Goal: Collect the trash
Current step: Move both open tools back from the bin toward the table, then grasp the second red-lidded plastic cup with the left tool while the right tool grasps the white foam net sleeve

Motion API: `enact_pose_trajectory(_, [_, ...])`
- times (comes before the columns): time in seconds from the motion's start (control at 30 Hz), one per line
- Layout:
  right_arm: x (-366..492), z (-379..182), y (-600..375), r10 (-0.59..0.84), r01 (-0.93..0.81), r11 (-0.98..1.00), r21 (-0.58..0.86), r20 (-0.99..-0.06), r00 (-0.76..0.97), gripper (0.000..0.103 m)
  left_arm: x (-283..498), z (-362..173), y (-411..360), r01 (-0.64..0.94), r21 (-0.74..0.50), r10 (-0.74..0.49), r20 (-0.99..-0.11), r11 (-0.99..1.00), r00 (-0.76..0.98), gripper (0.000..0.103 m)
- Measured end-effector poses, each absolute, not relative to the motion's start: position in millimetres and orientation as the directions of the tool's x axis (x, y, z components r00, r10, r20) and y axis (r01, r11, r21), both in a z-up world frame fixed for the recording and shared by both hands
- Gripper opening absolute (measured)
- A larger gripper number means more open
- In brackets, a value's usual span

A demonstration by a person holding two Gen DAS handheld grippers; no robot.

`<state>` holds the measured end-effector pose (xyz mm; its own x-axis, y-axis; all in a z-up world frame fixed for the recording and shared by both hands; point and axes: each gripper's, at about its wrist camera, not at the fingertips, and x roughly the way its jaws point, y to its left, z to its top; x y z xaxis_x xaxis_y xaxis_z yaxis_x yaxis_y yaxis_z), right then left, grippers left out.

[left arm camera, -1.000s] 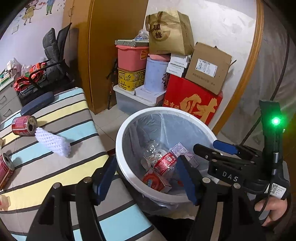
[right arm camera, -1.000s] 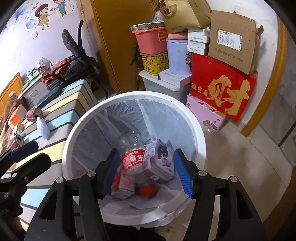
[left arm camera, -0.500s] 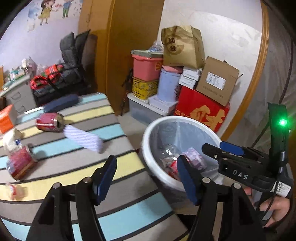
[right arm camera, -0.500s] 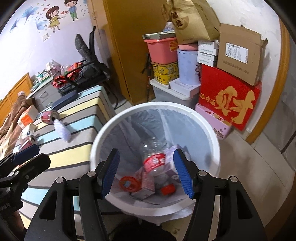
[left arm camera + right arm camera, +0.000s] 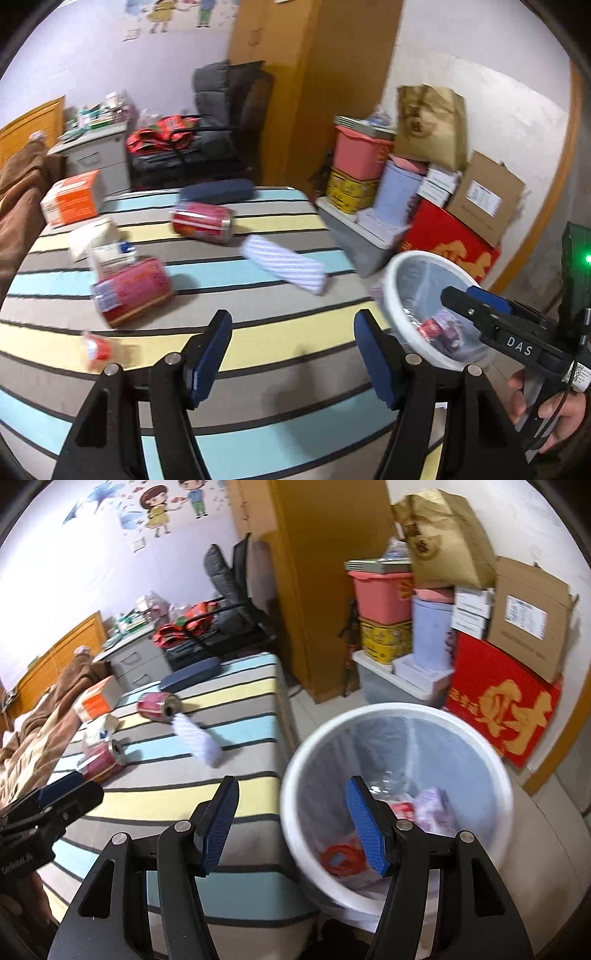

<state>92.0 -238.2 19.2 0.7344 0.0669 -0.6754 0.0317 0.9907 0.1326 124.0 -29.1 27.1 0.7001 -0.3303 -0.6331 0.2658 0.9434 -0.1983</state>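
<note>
A white trash bin (image 5: pixel 491 760) with a clear liner stands beside the striped bed and holds bottles and wrappers; it also shows in the left wrist view (image 5: pixel 397 269). On the bed lie two red cans (image 5: pixel 203 220) (image 5: pixel 133 290), a white foam sleeve (image 5: pixel 282 264), a white carton (image 5: pixel 94 236) and a small red wrapper (image 5: pixel 96 349). My left gripper (image 5: pixel 291 350) is open and empty above the bed. My right gripper (image 5: pixel 291 823) is open and empty over the bin's near-left rim.
An orange box (image 5: pixel 72 201) and a dark blue case (image 5: pixel 218 192) lie at the bed's far end. Stacked boxes, a pink tub (image 5: pixel 380 594) and a red gift box (image 5: pixel 502 716) stand behind the bin. A brown blanket (image 5: pixel 33 738) lies left.
Both grippers have swung left, away from over the bin toward the bed. The purple carton seen between the right fingers a second ago now lies in the bin.
</note>
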Motion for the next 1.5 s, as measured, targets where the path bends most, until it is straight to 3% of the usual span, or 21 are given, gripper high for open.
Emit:
enact_pose_trajectory(0.6, [142, 9, -179, 0.157, -0.137, 0.987, 0.086, -0.7, 0.696, 0.062, 129, 3, 85, 0.03, -0.193, -0.155, -0.678, 0.981, 0.718, 0.077])
enact_pose_trajectory(1.13, [194, -13, -156, 0.179, -0.227, 0.973, 0.04, -0.751, 0.635, 0.062, 157, -45, 106, 0.007, -0.143, -0.116, -0.773, 0.99, 0.623, 0.079])
enact_pose_trajectory(1.5, [208, -27, -151, 0.15, -0.234, 0.972, 0.008, -0.786, 0.599, 0.062, 164, -49, 102, 0.021, -0.112, -0.1, -0.773, 0.994, 0.627, 0.078])
